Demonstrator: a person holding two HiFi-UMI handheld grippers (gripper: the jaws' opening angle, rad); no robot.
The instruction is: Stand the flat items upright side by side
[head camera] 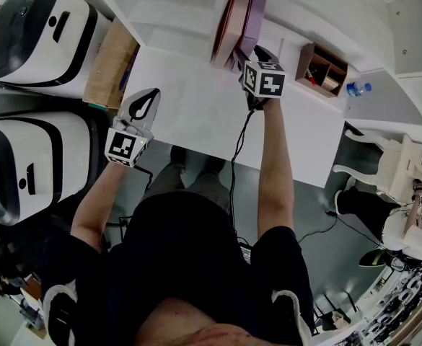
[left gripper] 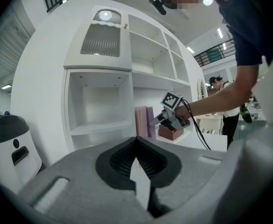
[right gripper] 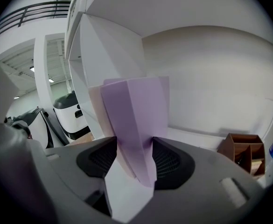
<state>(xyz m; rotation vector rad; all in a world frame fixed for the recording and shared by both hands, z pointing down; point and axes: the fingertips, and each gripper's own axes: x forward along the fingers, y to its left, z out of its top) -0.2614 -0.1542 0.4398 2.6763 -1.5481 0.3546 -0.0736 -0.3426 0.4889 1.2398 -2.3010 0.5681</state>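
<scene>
Two flat items stand upright side by side against the shelf wall at the back of the white table (head camera: 196, 114): a pink one (head camera: 227, 24) and a purple one (head camera: 252, 14). My right gripper (head camera: 241, 55) reaches to the purple item's near edge. In the right gripper view the purple item (right gripper: 136, 120) fills the gap between the pads, and the right gripper (right gripper: 134, 164) is shut on it, with the pink item (right gripper: 95, 108) just behind on the left. My left gripper (head camera: 144, 105) rests low over the table's left edge, shut and empty (left gripper: 137, 164).
A brown wooden organiser (head camera: 324, 69) and a blue bottle (head camera: 358, 89) stand right of the flat items. A cardboard box (head camera: 110, 63) and two white machines (head camera: 37, 31) are on the left. A white chair (head camera: 384, 164) and another person (head camera: 405, 229) are at the right.
</scene>
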